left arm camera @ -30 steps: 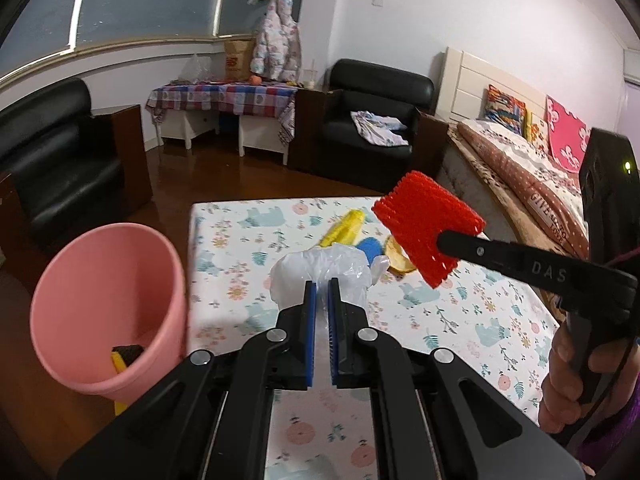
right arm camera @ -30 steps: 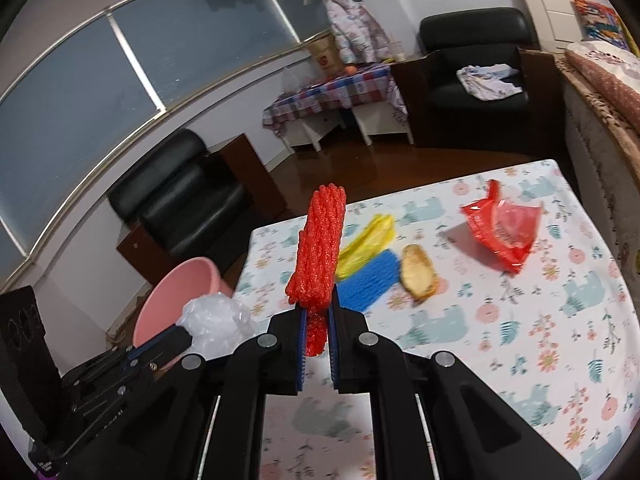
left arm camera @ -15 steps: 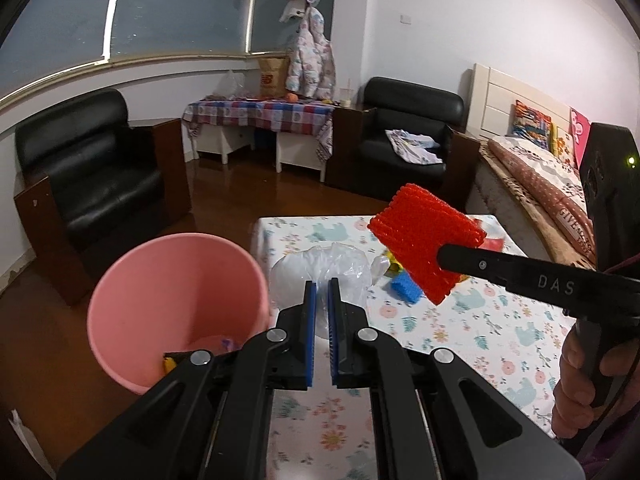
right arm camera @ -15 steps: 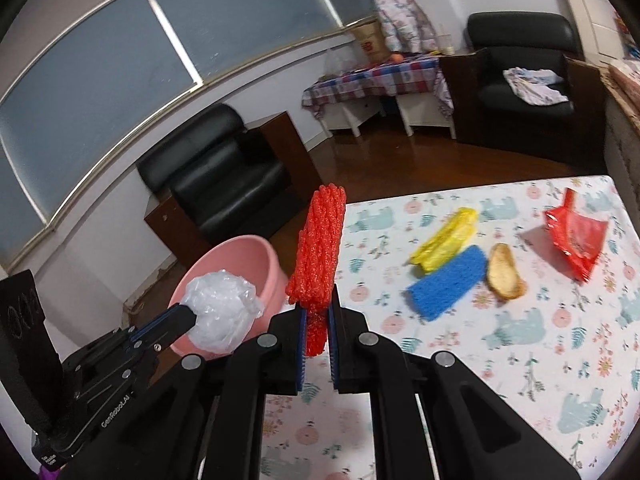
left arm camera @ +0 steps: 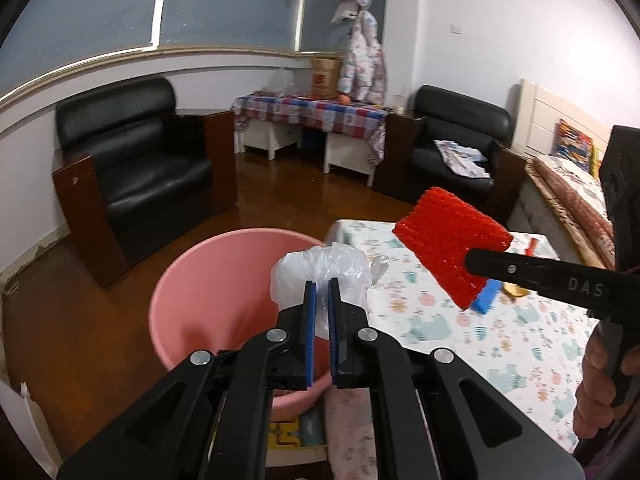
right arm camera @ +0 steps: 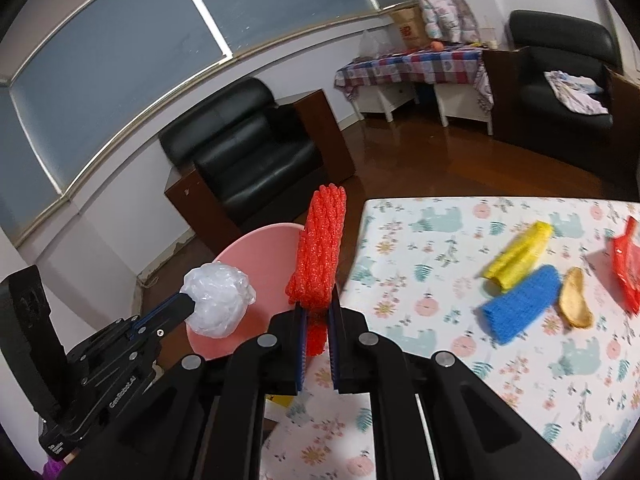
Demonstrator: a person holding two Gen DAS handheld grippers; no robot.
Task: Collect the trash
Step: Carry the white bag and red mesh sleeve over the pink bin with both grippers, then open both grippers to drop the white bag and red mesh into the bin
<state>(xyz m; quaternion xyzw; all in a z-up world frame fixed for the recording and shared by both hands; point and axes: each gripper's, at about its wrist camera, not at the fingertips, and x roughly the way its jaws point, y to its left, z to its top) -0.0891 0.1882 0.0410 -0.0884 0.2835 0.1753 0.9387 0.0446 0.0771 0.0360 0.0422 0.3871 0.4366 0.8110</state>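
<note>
My left gripper (left arm camera: 322, 294) is shut on a crumpled clear plastic bag (left arm camera: 320, 272) and holds it over the open pink bin (left arm camera: 208, 292), which stands on the floor at the table's left edge. The bag (right arm camera: 218, 306) and bin (right arm camera: 256, 248) also show in the right wrist view. My right gripper (right arm camera: 318, 312) is shut on a red foam net (right arm camera: 320, 252), held upright above the table's left edge, beside the bin. The net (left arm camera: 450, 236) shows in the left wrist view too.
On the floral tablecloth (right arm camera: 460, 360) lie a yellow foam net (right arm camera: 518, 254), a blue foam net (right arm camera: 520, 308), a peel (right arm camera: 574, 300) and a red wrapper (right arm camera: 626, 264). Black armchairs (left arm camera: 132, 172) and a checkered side table (left arm camera: 312, 116) stand beyond.
Both grippers have swung left toward the bin with their loads. The plastic bag now hangs over the bin's opening, and the red net has come up close beside it.
</note>
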